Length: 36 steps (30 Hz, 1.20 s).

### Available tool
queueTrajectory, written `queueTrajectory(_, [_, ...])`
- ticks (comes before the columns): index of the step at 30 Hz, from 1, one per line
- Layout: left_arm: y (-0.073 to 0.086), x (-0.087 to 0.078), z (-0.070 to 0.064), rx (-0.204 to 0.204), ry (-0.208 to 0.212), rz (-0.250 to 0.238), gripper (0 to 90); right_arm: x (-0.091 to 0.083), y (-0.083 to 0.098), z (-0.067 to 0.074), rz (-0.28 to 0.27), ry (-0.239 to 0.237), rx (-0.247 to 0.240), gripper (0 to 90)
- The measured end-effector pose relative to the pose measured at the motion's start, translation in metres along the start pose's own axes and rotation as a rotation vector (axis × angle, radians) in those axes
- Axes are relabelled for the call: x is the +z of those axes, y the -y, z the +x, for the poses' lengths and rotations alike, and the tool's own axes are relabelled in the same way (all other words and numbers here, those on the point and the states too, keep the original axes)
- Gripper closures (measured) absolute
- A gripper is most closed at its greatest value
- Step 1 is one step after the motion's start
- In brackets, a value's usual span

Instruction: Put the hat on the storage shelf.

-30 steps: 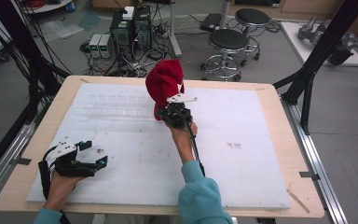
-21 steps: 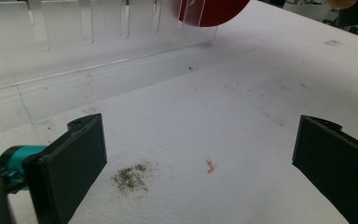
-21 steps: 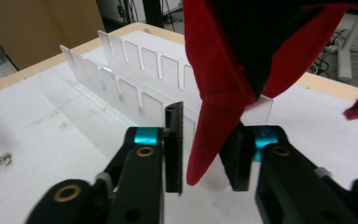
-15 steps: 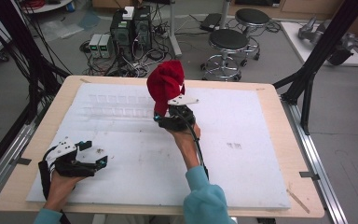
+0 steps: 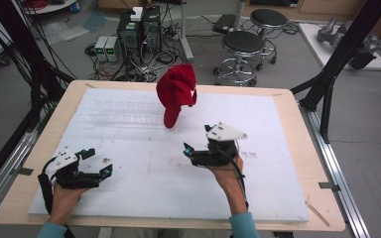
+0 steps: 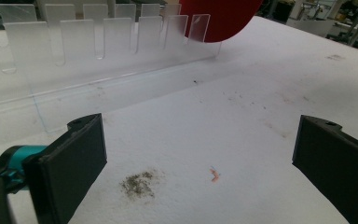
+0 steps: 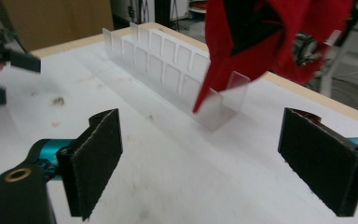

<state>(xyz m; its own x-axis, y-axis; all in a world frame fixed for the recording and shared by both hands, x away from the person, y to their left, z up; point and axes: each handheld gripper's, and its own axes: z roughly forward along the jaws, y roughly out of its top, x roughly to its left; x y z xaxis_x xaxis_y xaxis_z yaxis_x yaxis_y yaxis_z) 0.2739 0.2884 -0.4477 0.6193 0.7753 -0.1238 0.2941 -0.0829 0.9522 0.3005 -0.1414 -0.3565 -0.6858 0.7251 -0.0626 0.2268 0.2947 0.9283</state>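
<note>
A red cap (image 5: 176, 94) hangs upright on the right end of a clear slotted rack (image 5: 124, 113) at the back of the white board. My right gripper (image 5: 194, 148) sits in front of and to the right of the cap, apart from it. Its jaws have just been opening and now stand open with nothing between them. In the right gripper view (image 7: 200, 163) the cap (image 7: 261, 37) droops over the rack (image 7: 168, 60) ahead. My left gripper (image 5: 98, 161) rests open near the front left corner. The left gripper view (image 6: 200, 168) shows the rack (image 6: 98, 51) and the cap's edge (image 6: 219, 18).
The white foam board (image 5: 278, 198) covers a wooden table (image 5: 322, 208). A dirt smudge (image 6: 137, 183) lies on the board near the left gripper. Black frame posts (image 5: 327, 89) flank the table. Stools (image 5: 243, 47) and computer boxes (image 5: 139, 29) stand on the floor behind.
The right gripper let go of the red cap, opened, and pulled back toward the front right. The cap stays hanging on the rack. The left gripper stayed put.
</note>
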Motion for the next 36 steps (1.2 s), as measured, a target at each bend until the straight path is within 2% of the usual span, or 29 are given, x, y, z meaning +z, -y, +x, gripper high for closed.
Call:
queueTrajectory(5, [0.000, -0.002, 0.002, 0.029, -0.019, -0.061, 3.2, -0.050, 0.031, -0.007, -0.052, 0.049, -0.025, 12.3])
queueTrajectory(7, [0.001, -0.002, 0.002, 0.030, -0.020, -0.068, 3.2, -0.067, 0.045, -0.013, -0.068, 0.078, -0.013, 12.1])
queueTrajectory(9, [0.001, -0.003, 0.002, 0.028, -0.022, -0.079, 3.2, -0.080, 0.060, -0.020, -0.094, 0.108, 0.007, 11.7])
queueTrajectory(10, [0.002, -0.003, 0.002, 0.027, -0.021, -0.088, 3.2, -0.080, 0.060, -0.020, -0.094, 0.108, 0.007, 11.7])
queueTrajectory(11, [0.002, -0.004, 0.002, 0.031, -0.018, -0.094, 3.2, -0.089, 0.075, -0.028, -0.131, 0.125, 0.026, 11.7])
queueTrajectory(12, [0.003, -0.006, 0.001, 0.046, -0.019, -0.115, 3.2, -0.093, 0.082, -0.032, -0.152, 0.136, 0.030, 11.7])
queueTrajectory(13, [0.003, -0.006, 0.001, 0.046, -0.019, -0.115, 3.2, -0.095, 0.089, -0.036, -0.170, 0.142, 0.037, 11.7])
queueTrajectory(14, [0.004, -0.006, 0.000, 0.056, -0.019, -0.122, 3.2, -0.097, 0.096, -0.040, -0.183, 0.145, 0.058, 11.7])
queueTrajectory(15, [0.004, -0.006, 0.000, 0.056, -0.019, -0.122, 3.2, -0.097, 0.096, -0.040, -0.183, 0.145, 0.058, 11.7])
queueTrajectory(16, [0.004, -0.006, 0.000, 0.060, -0.022, -0.119, 3.2, -0.098, 0.109, -0.047, -0.192, 0.164, 0.079, 11.7])
queueTrajectory(17, [0.004, -0.006, -0.002, 0.071, -0.021, -0.117, 3.2, -0.098, 0.114, -0.052, -0.197, 0.171, 0.089, 11.7])
queueTrajectory(20, [0.004, -0.006, -0.003, 0.081, -0.028, -0.119, 3.2, -0.095, 0.125, -0.060, -0.182, 0.191, 0.108, 11.4])
queueTrajectory(23, [0.004, -0.006, -0.003, 0.069, -0.039, -0.117, 3.2, -0.091, 0.131, -0.065, -0.177, 0.192, 0.121, 11.4])
queueTrajectory(24, [0.004, -0.006, -0.003, 0.069, -0.039, -0.117, 3.2, -0.089, 0.132, -0.066, -0.177, 0.194, 0.115, 11.5])
queueTrajectory(27, [0.004, -0.005, -0.003, 0.076, -0.051, -0.110, 3.2, -0.085, 0.137, -0.066, -0.178, 0.193, 0.140, 11.5])
queueTrajectory(32, [0.004, -0.005, -0.004, 0.075, -0.058, -0.108, 3.2, -0.086, 0.139, -0.065, -0.195, 0.209, 0.129, 11.5])
queueTrajectory(36, [0.005, -0.005, -0.004, 0.074, -0.065, -0.109, 3.2, -0.087, 0.140, -0.068, -0.202, 0.203, 0.158, 11.5])
